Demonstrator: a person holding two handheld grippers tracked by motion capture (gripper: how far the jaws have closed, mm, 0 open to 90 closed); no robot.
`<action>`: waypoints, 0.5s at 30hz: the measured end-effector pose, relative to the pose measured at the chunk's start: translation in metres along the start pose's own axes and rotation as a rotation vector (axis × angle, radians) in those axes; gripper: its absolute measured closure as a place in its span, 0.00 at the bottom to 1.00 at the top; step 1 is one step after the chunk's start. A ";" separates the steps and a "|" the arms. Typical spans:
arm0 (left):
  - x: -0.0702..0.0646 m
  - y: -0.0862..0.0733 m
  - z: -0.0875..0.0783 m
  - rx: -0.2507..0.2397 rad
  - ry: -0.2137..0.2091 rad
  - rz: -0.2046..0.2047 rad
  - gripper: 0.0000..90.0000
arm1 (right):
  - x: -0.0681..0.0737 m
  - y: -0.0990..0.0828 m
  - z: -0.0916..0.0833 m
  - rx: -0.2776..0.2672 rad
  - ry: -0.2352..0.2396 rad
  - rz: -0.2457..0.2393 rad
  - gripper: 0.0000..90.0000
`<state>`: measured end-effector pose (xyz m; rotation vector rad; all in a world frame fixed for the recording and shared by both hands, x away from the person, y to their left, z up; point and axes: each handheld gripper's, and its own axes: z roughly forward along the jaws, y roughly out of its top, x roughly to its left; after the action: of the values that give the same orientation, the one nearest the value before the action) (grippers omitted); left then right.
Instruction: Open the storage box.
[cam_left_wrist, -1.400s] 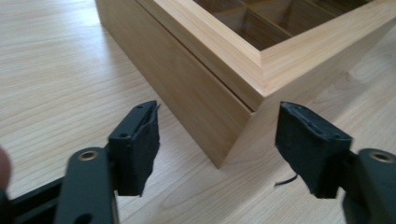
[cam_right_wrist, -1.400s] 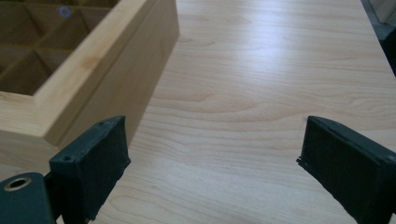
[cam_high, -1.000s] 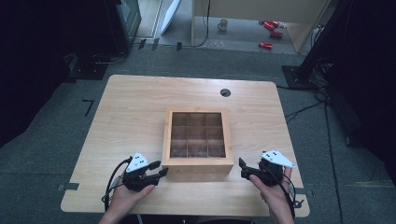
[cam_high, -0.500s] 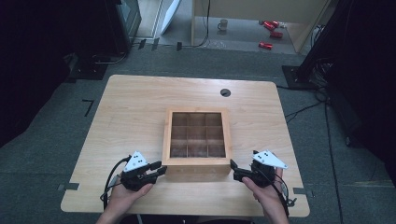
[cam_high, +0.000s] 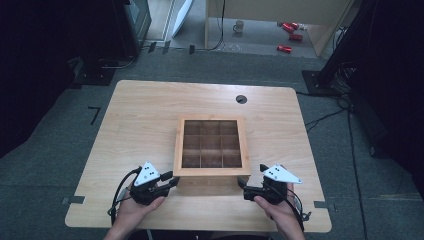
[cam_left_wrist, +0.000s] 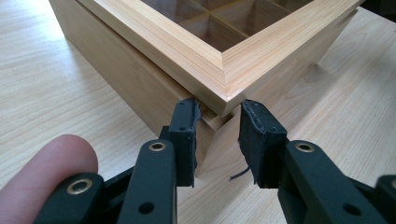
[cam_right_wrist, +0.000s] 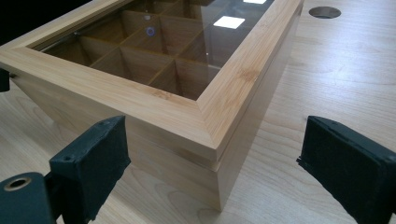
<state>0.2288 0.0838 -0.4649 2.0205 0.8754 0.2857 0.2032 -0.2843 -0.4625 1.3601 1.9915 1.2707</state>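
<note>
A square wooden box (cam_high: 211, 172) with a glass-paned lid and several inner compartments sits in the middle of the table. My left gripper (cam_high: 174, 180) is at its near left corner. In the left gripper view the left gripper (cam_left_wrist: 217, 114) is shut on that corner of the box (cam_left_wrist: 154, 42), pads pressed on the body just under the lid's overhang. My right gripper (cam_high: 241, 183) is at the near right corner. In the right gripper view the right gripper (cam_right_wrist: 217, 140) stands open, its jaws wide apart on either side of the box (cam_right_wrist: 233, 79) corner without touching it.
The light wooden table (cam_high: 145, 115) has a round cable hole (cam_high: 241, 99) behind the box. Bare tabletop lies to the left, right and far side of the box. Grey carpet surrounds the table, with dark equipment and cables at the sides.
My right gripper has moved left, up to the box's near right corner. The left gripper has stayed at the near left corner.
</note>
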 end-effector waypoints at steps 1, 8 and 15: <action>0.000 0.000 0.000 0.001 -0.001 0.002 0.75 | 0.000 -0.001 0.001 0.002 0.001 0.002 0.08; 0.000 0.005 -0.003 -0.016 -0.006 0.001 0.75 | 0.001 -0.003 0.006 0.014 -0.005 -0.003 0.08; 0.004 0.006 -0.004 -0.026 0.001 -0.020 0.75 | 0.005 -0.003 0.013 0.010 -0.013 -0.050 0.19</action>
<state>0.2327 0.0867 -0.4584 1.9867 0.8875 0.2852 0.2095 -0.2745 -0.4707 1.3111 2.0133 1.2280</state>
